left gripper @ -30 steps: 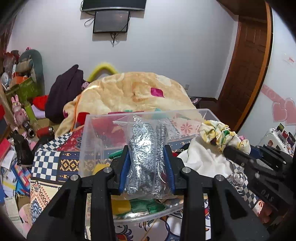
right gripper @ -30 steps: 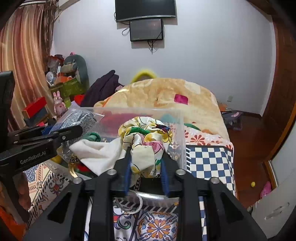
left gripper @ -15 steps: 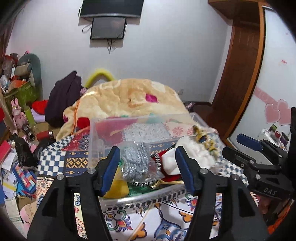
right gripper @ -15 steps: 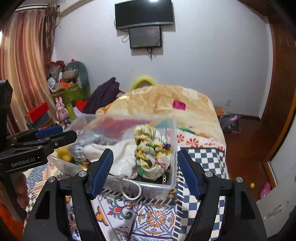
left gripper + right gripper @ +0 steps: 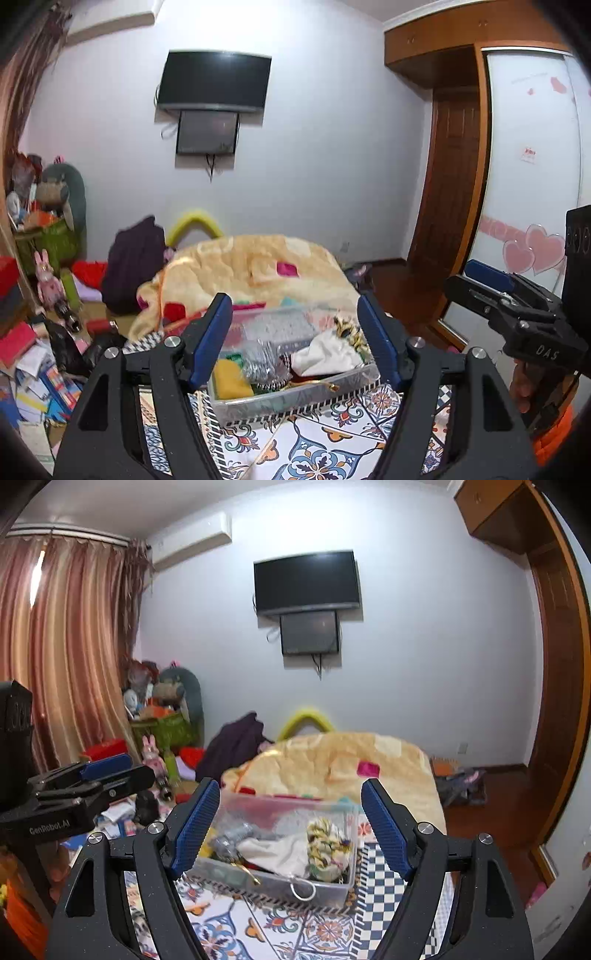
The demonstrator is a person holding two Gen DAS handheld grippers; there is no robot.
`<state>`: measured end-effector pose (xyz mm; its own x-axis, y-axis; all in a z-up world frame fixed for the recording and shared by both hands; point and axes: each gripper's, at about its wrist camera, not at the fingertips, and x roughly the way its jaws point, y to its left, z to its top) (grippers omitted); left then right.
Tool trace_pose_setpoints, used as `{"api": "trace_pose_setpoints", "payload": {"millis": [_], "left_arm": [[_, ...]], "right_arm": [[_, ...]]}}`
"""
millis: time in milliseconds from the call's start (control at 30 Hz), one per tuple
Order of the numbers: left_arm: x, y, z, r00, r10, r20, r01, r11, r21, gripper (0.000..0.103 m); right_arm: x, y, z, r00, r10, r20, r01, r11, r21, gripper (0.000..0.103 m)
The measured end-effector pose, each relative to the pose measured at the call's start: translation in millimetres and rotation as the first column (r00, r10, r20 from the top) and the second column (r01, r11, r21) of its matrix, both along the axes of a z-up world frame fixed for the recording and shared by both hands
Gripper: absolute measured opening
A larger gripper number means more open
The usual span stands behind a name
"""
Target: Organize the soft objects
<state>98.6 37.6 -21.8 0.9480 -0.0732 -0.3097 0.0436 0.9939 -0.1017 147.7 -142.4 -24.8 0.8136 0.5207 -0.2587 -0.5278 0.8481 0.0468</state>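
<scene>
A clear plastic bin [image 5: 295, 400] [image 5: 332, 888] stands on a patterned cloth on the bed. It holds a silver glittery bag [image 5: 264, 363] [image 5: 231, 840], a white cloth [image 5: 325, 356] [image 5: 279, 851], a floral scrunchie [image 5: 327, 843] [image 5: 349, 332] and a yellow item [image 5: 232, 382]. My left gripper [image 5: 295, 339] is open and empty, back from the bin and above it. My right gripper [image 5: 288, 823] is open and empty, also back from the bin. Each gripper shows at the side of the other's view.
A peach quilt [image 5: 255, 269] is heaped behind the bin. Toys, boxes and papers crowd the floor at left [image 5: 40, 354]. A dark garment [image 5: 236, 742] lies beyond the bed. A wooden door [image 5: 447, 199] is at right.
Both grippers opened and let go: the silver bag and the floral scrunchie now lie in the bin. Both grippers have drawn back and up from the bin.
</scene>
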Motion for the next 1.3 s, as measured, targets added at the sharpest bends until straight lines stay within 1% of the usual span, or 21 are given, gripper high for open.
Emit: {"api": "trace_pose_setpoints", "payload": {"millis": [67,133,167,300,367,433,500,567,633,800,1000,1300], "left_arm": [[-11.0,-3.3,8.2,1.000,0.005,0.031,-0.006,1.000,0.014,0.075],[-22.1,-6.5,15.2,0.998,0.008,0.058,-0.009,1.000,0.023,0.076],[-26.4,-7.0,18.3,0.998,0.009,0.068,-0.011,1.000,0.028,0.076],[-41.8,-8.1,27.0,0.995,0.013,0.100,-0.016,1.000,0.024,0.086],[-47.5,-7.9,29.1,0.994,0.013,0.110,-0.016,1.000,0.022,0.088],[-52.3,-9.2,29.7,0.993,0.021,0.117,-0.024,0.999,0.025,0.095],[-55.7,-10.0,29.8,0.992,0.028,0.122,-0.031,0.999,0.025,0.099],[-58.4,-11.1,29.5,0.992,0.024,0.123,-0.027,0.999,0.025,0.099],[-59.0,-11.7,28.7,0.993,0.015,0.118,-0.018,1.000,0.024,0.101],[-57.8,-15.6,25.7,0.995,0.015,0.103,-0.018,0.999,0.030,0.102],[-58.4,-19.3,23.6,0.994,0.010,0.104,-0.016,0.999,0.051,0.102],[-60.1,-17.7,24.2,0.994,0.004,0.107,-0.009,0.999,0.040,0.102]], "right_arm": [[-6.8,-1.3,6.1,1.000,0.005,0.019,-0.005,1.000,0.013,0.078],[-14.2,-3.0,11.3,0.999,0.007,0.036,-0.008,1.000,0.028,0.082],[-17.4,-2.1,12.2,0.999,0.007,0.039,-0.008,0.999,0.031,0.083],[-25.0,0.5,14.6,0.999,0.013,0.053,-0.014,0.999,0.030,0.085],[-27.3,0.9,14.5,0.998,0.009,0.062,-0.011,1.000,0.029,0.088],[-31.2,2.4,14.6,0.997,0.007,0.072,-0.009,0.999,0.031,0.095],[-34.2,2.0,13.6,0.997,0.004,0.079,-0.007,0.999,0.033,0.101],[-37.1,1.0,12.7,0.997,0.002,0.083,-0.005,0.999,0.034,0.102],[-39.4,0.6,12.2,0.997,0.005,0.082,-0.008,0.999,0.033,0.103],[-39.9,-0.1,9.1,0.997,0.002,0.072,-0.005,0.999,0.037,0.103],[-40.7,-2.7,6.7,0.998,0.004,0.059,-0.007,0.999,0.038,0.103],[-43.8,-1.1,7.2,0.998,0.004,0.058,-0.006,0.999,0.033,0.103]]}}
